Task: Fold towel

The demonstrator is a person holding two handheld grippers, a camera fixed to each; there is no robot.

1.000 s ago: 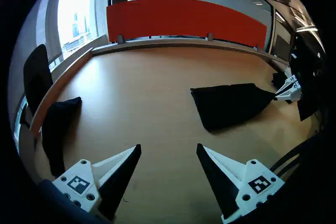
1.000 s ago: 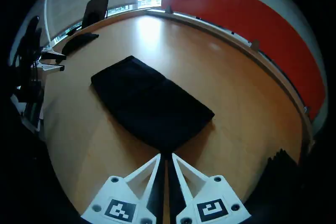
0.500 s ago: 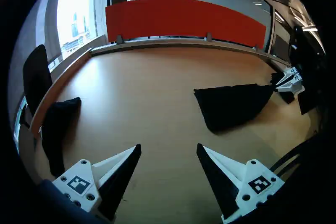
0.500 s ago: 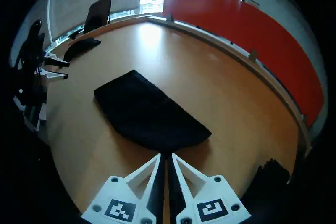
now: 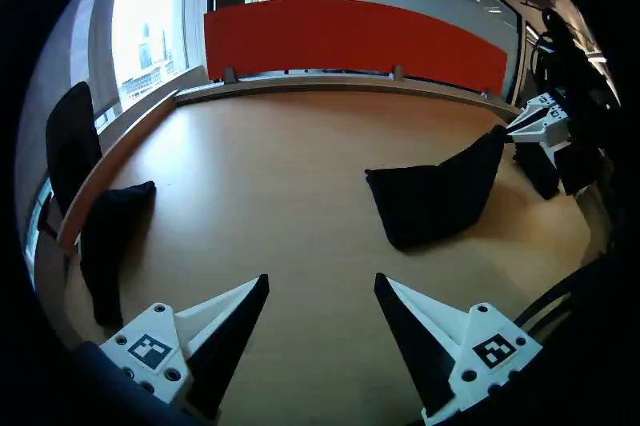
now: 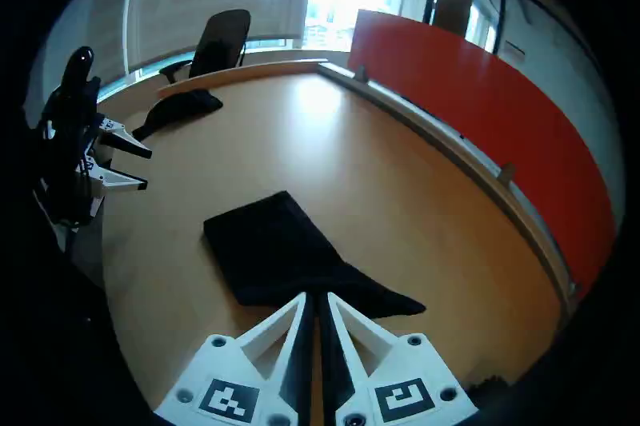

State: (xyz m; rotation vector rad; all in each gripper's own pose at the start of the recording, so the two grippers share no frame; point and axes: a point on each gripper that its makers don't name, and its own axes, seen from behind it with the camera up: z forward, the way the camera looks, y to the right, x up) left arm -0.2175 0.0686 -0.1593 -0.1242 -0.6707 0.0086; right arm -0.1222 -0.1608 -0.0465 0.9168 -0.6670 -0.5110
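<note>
Towel, one, in right gripper

Left claw with fingers wide apart; right claw aloft, tight on towel corner

Worktop: light wood, curved edge.
Towel: black, at 3 o'clock in left gripper view; most lies flat, one corner raised off the surface.
Second dark cloth: at 9 o'clock, lying near the edge.
</note>
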